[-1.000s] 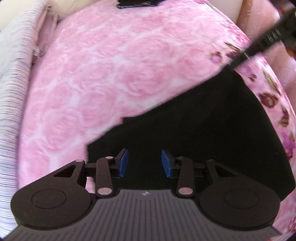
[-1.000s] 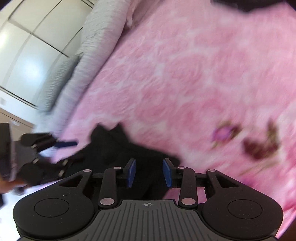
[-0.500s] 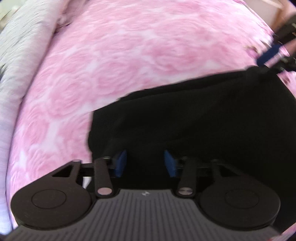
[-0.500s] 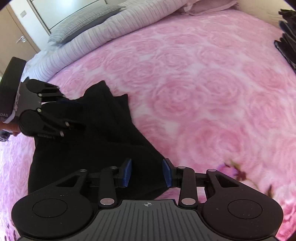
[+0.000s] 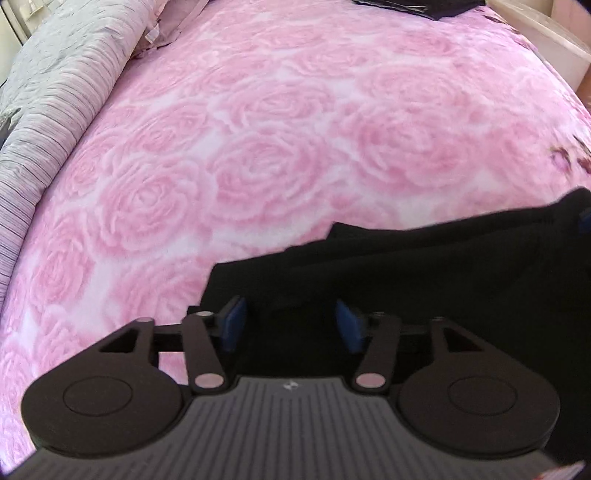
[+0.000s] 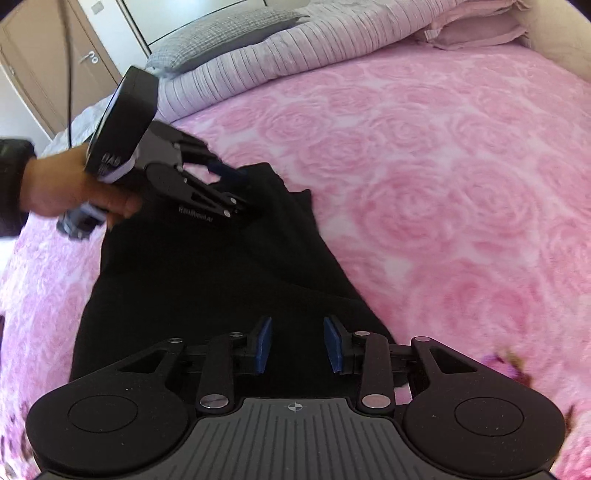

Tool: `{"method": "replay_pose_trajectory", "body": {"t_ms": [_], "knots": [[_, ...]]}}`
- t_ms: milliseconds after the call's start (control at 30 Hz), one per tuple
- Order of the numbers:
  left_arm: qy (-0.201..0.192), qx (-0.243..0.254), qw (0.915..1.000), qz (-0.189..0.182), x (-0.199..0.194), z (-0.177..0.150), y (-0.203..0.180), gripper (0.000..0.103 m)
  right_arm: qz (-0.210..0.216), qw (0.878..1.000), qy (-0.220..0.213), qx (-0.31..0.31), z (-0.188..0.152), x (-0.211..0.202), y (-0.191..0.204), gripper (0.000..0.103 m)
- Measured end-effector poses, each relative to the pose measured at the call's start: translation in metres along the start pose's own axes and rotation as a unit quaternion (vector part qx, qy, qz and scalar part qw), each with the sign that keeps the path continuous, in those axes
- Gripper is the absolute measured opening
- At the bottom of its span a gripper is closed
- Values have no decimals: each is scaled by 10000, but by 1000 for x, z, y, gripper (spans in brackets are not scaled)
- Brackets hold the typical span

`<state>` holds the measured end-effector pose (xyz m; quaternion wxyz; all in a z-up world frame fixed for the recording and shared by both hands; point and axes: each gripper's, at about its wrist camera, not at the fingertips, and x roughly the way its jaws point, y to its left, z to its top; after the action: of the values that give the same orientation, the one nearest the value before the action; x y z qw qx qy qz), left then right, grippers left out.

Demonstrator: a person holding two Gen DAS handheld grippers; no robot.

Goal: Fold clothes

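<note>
Near part of the black garment (image 5: 424, 280) hidden under the left gripper (image 5: 290, 325). Right end cut off by the picture's edge. Dark pile (image 5: 413, 5) at the far edge cut off too. Purple flowers (image 6: 506, 363) near right too blurry to make out.

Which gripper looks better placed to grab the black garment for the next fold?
Probably left: the left gripper is at the far corner of the black garment, jaws open. The right gripper, also open, sits over its near edge.
</note>
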<state>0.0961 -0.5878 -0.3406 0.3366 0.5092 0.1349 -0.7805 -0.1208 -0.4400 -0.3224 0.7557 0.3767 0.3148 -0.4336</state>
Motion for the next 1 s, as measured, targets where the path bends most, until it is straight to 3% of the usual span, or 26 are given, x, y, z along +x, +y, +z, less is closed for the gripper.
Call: {"method": "replay_pose_trajectory", "body": {"t_ms": [67, 133, 167, 233, 333, 567, 700, 867, 1000], "knots": [[14, 70, 10000, 40, 7, 2, 3, 53, -76, 9999, 42, 146, -4, -7, -3, 35], [28, 126, 9999, 80, 10, 0, 5, 43, -153, 9994, 83, 292, -8, -14, -7, 35], [32, 126, 9999, 99, 2, -9, 6, 36, -299, 9985, 127, 434, -9, -20, -8, 36], [41, 125, 9998, 138, -14, -26, 8, 34, -407, 9976, 96, 550, -11, -39, -5, 36], [55, 123, 9997, 196, -37, -53, 11, 34, -62, 9995, -54, 289, -10, -59, 26, 36], [86, 120, 9993, 331, -92, -114, 18, 35, 694, 9928, -187, -959, -21, -33, 131, 36], [-89, 134, 9993, 352, -100, -125, 17, 43, 344, 9915, 16, -1257, -50, 0, 145, 35], [-350, 156, 9986, 365, -104, -134, 13, 45, -29, 9955, -101, -944, -83, -12, 135, 35], [-559, 173, 9976, 375, -107, -142, 10, 44, -306, 9969, 6, -718, -84, -16, 147, 35]]}}
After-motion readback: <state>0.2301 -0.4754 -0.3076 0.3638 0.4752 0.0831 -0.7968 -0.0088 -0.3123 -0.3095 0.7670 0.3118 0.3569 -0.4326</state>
